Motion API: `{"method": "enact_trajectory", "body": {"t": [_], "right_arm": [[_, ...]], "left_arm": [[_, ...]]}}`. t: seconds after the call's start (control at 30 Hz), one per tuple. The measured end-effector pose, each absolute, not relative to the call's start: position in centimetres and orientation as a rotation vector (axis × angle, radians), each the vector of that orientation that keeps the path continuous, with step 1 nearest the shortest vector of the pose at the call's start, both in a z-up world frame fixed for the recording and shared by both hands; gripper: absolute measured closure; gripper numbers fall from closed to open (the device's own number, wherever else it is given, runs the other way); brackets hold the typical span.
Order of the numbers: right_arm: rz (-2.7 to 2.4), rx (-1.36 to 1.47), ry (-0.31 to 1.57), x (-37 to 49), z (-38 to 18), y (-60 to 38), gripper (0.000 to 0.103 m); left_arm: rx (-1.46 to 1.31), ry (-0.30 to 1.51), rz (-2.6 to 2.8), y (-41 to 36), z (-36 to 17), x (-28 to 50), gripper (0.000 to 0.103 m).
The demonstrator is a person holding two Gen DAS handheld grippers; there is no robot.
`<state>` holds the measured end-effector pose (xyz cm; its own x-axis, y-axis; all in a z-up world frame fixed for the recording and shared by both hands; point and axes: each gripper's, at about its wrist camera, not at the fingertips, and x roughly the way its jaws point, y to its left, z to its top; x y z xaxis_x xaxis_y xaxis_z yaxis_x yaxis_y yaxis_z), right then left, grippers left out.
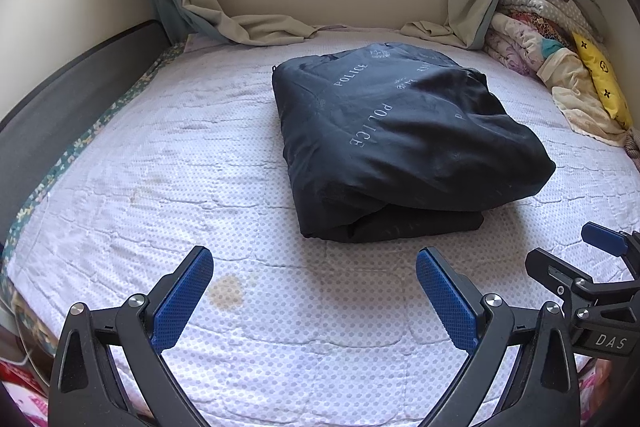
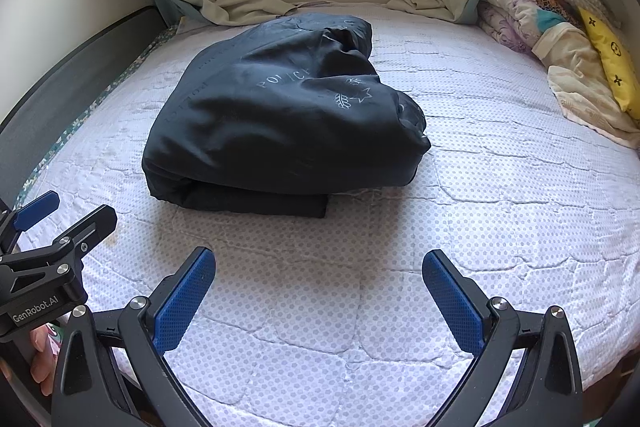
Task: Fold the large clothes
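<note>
On the quilted bed (image 1: pixel 160 155) lies a folded dark garment (image 1: pixel 400 139), both jaws spread.

Left claw (image 1: pixel 314 297) and right claw (image 2: pixel 319 301) side by side, both spread wide, holding nothing.

Ahead of my grippers I see the garment (image 1: pixel 400 139) folded into a thick, roughly square bundle of dark navy, slightly shiny cloth printed with pale "POLICE" lettering and small emblems. It lies flat, its doubled-over layers stacked along the near edge, the top rumpled. From my right gripper it (image 2: pixel 280 111) sits ahead-left.
</note>
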<state>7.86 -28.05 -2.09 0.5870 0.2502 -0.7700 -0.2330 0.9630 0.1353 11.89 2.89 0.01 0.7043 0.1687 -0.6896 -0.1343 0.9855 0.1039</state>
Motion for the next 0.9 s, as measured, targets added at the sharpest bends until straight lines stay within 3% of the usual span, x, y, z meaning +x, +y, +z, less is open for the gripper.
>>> {"method": "enact_trajectory", "body": {"t": [0.9], "right_arm": [[0.288, 0.016, 0.893, 7.6, -1.8, -27.7, 0.0]], "left_arm": [[-0.04, 0.775, 0.146, 4.0, 0.3, 11.7, 0.0]]}}
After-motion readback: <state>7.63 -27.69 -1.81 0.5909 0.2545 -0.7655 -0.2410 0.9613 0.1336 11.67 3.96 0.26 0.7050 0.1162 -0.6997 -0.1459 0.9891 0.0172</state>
